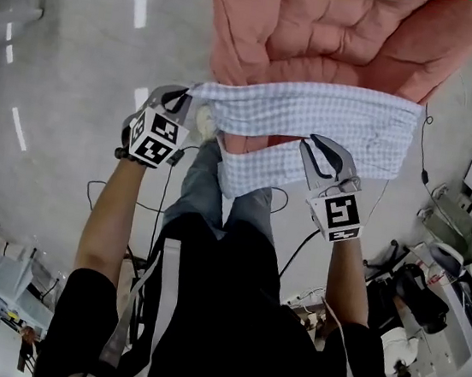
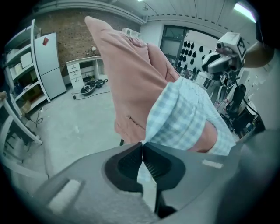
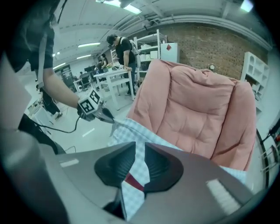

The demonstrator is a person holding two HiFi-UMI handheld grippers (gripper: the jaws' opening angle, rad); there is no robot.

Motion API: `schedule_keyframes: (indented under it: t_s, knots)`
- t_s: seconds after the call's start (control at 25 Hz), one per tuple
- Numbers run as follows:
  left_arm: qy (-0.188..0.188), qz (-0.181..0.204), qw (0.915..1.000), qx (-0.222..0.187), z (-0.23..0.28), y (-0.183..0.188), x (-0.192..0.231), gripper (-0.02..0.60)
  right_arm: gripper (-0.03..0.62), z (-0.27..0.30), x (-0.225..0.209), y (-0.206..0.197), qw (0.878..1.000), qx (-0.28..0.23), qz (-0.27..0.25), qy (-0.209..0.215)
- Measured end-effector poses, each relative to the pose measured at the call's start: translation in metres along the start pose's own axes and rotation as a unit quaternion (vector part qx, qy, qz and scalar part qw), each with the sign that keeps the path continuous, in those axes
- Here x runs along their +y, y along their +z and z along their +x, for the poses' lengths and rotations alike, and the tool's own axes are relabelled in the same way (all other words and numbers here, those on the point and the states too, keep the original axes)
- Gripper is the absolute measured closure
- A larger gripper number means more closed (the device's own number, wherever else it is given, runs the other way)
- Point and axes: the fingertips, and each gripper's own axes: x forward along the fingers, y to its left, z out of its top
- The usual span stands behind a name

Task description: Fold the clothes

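By pink quilt [image 1: 326, 31], L gripper [image 1: 193, 97], R gripper [image 1: 313, 149] clamp checked garment [image 1: 315, 112].

A fridge [image 2: 49, 65] and a desk [image 2: 84, 69] stood by the brick wall [image 2: 65, 29]. A person [image 3: 123, 49] stood at a table [image 3: 110, 75].

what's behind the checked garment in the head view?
A pink padded chair is behind the checked garment. Most of it shows above the cloth, and a bit more shows through the fold below. The strip directly behind the cloth is covered.
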Motion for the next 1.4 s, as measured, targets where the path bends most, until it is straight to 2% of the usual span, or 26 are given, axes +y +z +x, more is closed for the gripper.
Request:
schedule_keyframes:
  t_s: [0.16, 0.28, 0.4, 0.48, 0.6, 0.76, 0.88, 1.08, 1.24, 1.4]
  knots:
    - [0.005, -0.010, 0.9998, -0.017, -0.058, 0.010, 0.017, 0.571, 0.494, 0.020, 0.000, 0.007, 0.997, 0.036, -0.072, -0.013]
    - [-0.002, -0.012, 0.9996, -0.027, -0.092, 0.018, 0.018, 0.571, 0.483, 0.038, -0.003, 0.006, 0.988, 0.073, -0.132, -0.018]
    - [-0.011, -0.006, 0.9995, -0.030, -0.112, 0.023, 0.010, 0.571, 0.456, 0.056, -0.010, -0.001, 0.968, 0.108, -0.224, -0.029]
    - [-0.013, 0.003, 0.9994, -0.031, -0.122, 0.025, 0.003, 0.571, 0.410, 0.063, -0.013, -0.011, 0.953, 0.131, -0.271, -0.030]
    - [-0.010, 0.005, 0.9993, -0.036, -0.134, 0.026, -0.006, 0.571, 0.385, 0.066, -0.015, -0.022, 0.940, 0.145, -0.307, -0.025]
    - [0.004, -0.015, 0.9989, -0.044, -0.152, 0.022, -0.013, 0.571, 0.384, 0.065, -0.018, -0.034, 0.923, 0.154, -0.350, -0.035]
    - [0.016, -0.019, 0.9986, -0.047, -0.167, 0.018, -0.025, 0.571, 0.406, 0.064, -0.022, -0.030, 0.921, 0.141, -0.359, -0.059]
    - [0.043, -0.025, 0.9976, -0.048, -0.184, 0.011, -0.041, 0.571, 0.548, 0.048, -0.021, -0.009, 0.919, 0.098, -0.372, -0.081]
    - [0.070, -0.048, 0.9956, -0.041, -0.171, -0.003, -0.060, 0.571, 0.565, 0.020, -0.020, -0.023, 0.917, 0.075, -0.384, -0.074]
    - [0.095, -0.075, 0.9920, -0.036, -0.163, -0.015, -0.079, 0.571, 0.584, -0.019, -0.008, -0.039, 0.922, 0.062, -0.380, -0.052]
